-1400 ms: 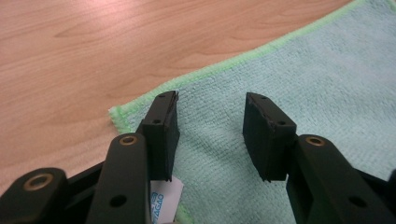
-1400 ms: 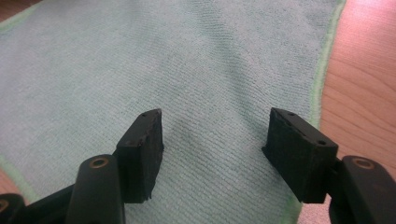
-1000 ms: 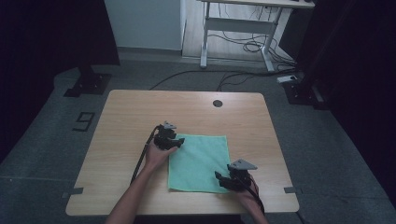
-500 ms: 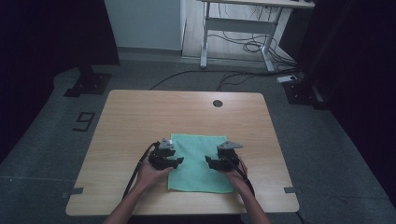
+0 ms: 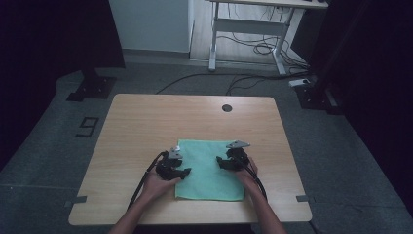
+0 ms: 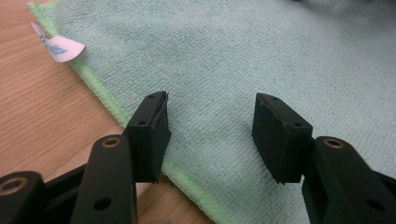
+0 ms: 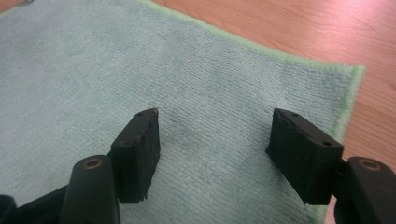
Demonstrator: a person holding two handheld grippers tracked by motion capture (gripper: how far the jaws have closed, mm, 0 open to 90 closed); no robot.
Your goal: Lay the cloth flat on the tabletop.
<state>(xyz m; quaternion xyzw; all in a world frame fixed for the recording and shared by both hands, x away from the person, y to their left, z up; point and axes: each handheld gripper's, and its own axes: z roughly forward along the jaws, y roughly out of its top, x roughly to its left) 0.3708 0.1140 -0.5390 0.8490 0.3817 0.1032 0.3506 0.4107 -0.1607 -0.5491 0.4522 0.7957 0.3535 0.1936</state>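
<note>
A mark reading "9" (image 5: 87, 126) stands on the grey floor, left of the worktop (image 5: 146, 117); the cloth's tag (image 6: 58, 46) is unreadable.

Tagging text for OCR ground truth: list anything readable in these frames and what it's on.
"9": dark numeral marked on the grey floor left of the table, as it reads from the high view.
White care tag at the corner of the green cloth: blue print, too blurred to read.
Nothing else legible.
</note>
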